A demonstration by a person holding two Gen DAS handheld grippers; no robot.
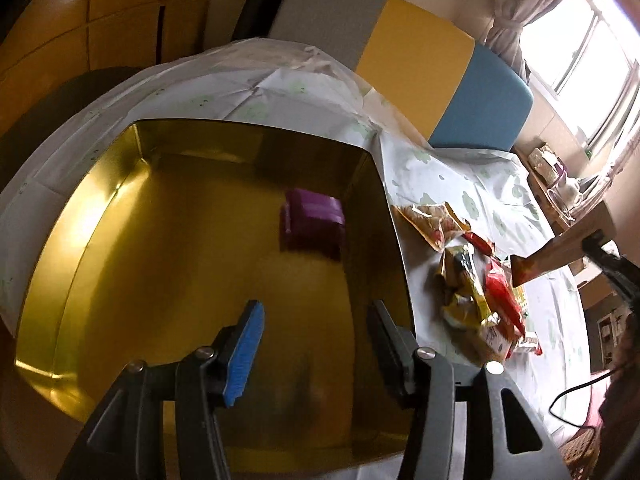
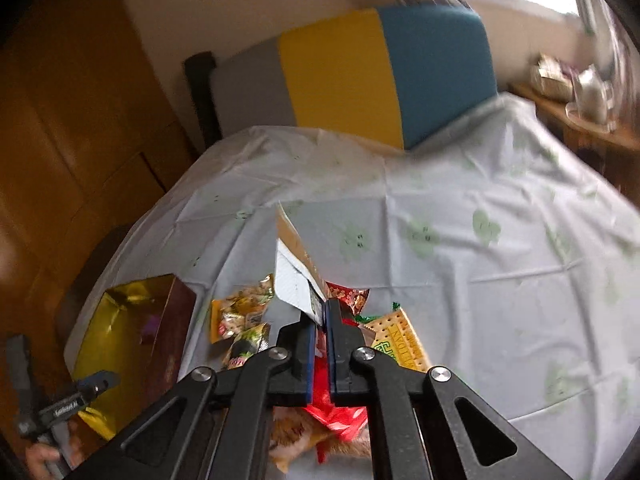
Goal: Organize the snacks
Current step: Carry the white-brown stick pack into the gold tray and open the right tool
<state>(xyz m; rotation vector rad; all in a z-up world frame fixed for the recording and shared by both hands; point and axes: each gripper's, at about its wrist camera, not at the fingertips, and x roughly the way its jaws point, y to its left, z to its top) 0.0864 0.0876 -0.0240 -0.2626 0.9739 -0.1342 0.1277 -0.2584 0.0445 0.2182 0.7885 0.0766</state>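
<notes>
Across the clothed table (image 2: pixel 460 200), the gold tin (image 1: pixel 100 216) sits beside the snack pile (image 2: pixel 248 320) for loading; the left gripper (image 1: pixel 316 332) gapes empty above it, while the right gripper (image 2: pixel 320 312) pinches a flat packet (image 2: pixel 292 264).

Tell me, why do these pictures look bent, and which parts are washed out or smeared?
Both views: fisheye lenses curve the edges. Left wrist view: the window is blown out, and the gold box shows glare. Right wrist view: the tablecloth and shelf are motion-blurred.
</notes>
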